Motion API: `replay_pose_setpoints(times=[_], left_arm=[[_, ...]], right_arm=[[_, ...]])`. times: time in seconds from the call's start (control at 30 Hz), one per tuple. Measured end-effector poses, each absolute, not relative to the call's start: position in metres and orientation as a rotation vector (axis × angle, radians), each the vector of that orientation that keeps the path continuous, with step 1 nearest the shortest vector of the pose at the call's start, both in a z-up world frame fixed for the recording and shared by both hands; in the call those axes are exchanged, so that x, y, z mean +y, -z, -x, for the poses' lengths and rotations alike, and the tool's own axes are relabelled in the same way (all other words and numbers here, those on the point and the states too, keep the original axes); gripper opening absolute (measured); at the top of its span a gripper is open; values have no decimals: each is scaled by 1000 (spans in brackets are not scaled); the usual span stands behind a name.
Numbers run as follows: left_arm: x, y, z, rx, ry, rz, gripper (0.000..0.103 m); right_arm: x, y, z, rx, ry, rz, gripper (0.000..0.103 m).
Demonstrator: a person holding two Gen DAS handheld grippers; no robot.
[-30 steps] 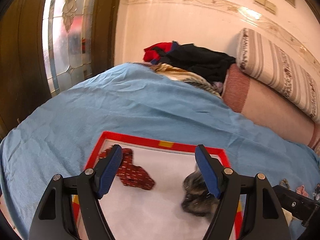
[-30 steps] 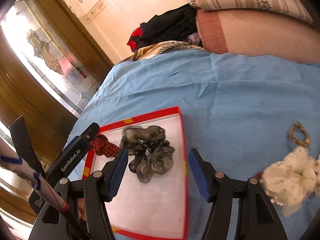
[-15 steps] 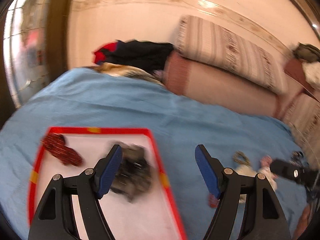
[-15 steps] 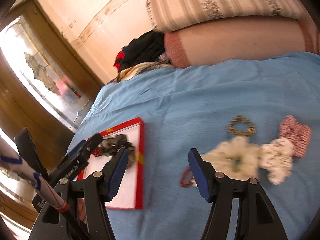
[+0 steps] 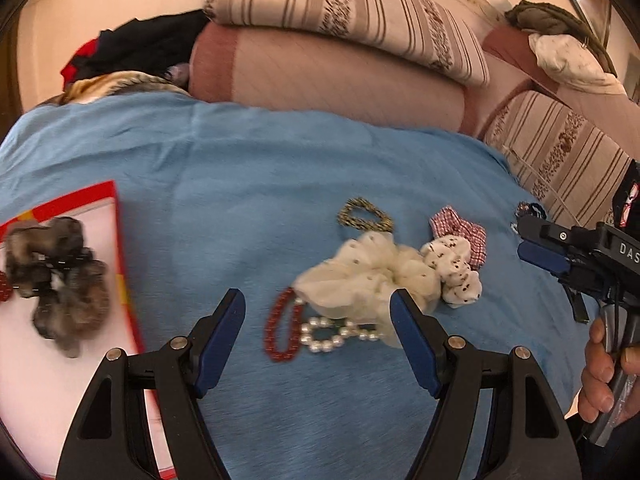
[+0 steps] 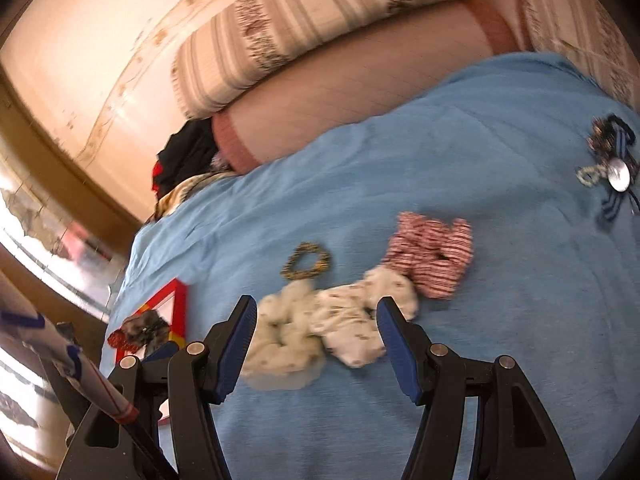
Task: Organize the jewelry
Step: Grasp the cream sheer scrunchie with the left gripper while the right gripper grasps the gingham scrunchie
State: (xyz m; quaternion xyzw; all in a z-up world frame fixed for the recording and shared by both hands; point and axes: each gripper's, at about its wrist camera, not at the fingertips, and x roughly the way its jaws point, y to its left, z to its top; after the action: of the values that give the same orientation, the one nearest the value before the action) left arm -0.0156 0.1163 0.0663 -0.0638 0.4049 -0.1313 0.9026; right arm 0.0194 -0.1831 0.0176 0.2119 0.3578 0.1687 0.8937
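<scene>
On the blue bedsheet lies a heap of hair pieces: a cream scrunchie [image 5: 360,276] [image 6: 284,332], a white dotted scrunchie [image 5: 454,272] [image 6: 360,320], a red checked scrunchie [image 5: 464,230] [image 6: 434,254], a gold braided ring [image 5: 364,216] [image 6: 308,260], a red bead loop [image 5: 282,330] and a pearl bracelet [image 5: 332,334]. A red-rimmed white tray [image 5: 124,276] [image 6: 180,304] at the left holds a grey-brown scrunchie [image 5: 60,276] [image 6: 144,330]. My left gripper [image 5: 318,338] hangs open over the beads and pearls. My right gripper [image 6: 314,334] is open just above the cream and dotted scrunchies.
A striped bow with a silver button [image 6: 612,168] lies far right on the sheet. Striped and pink bolsters [image 5: 332,76] line the far edge, with dark clothes [image 5: 140,48] piled at the back left. A hand [image 5: 600,376] grips the right tool's handle.
Both grippers have swung rightwards from over the tray to over the heap of scrunchies. The tray has slid to the left edge of both views. Neither pair of jaws has changed width.
</scene>
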Motion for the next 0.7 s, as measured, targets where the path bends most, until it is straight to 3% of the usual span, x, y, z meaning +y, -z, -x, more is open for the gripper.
replay_pose_setpoints(times=[0.7], left_arm=[[62,-25,-29,911,254,44,73]], right_arm=[[-228,41,-93,832,-172,-497,67]])
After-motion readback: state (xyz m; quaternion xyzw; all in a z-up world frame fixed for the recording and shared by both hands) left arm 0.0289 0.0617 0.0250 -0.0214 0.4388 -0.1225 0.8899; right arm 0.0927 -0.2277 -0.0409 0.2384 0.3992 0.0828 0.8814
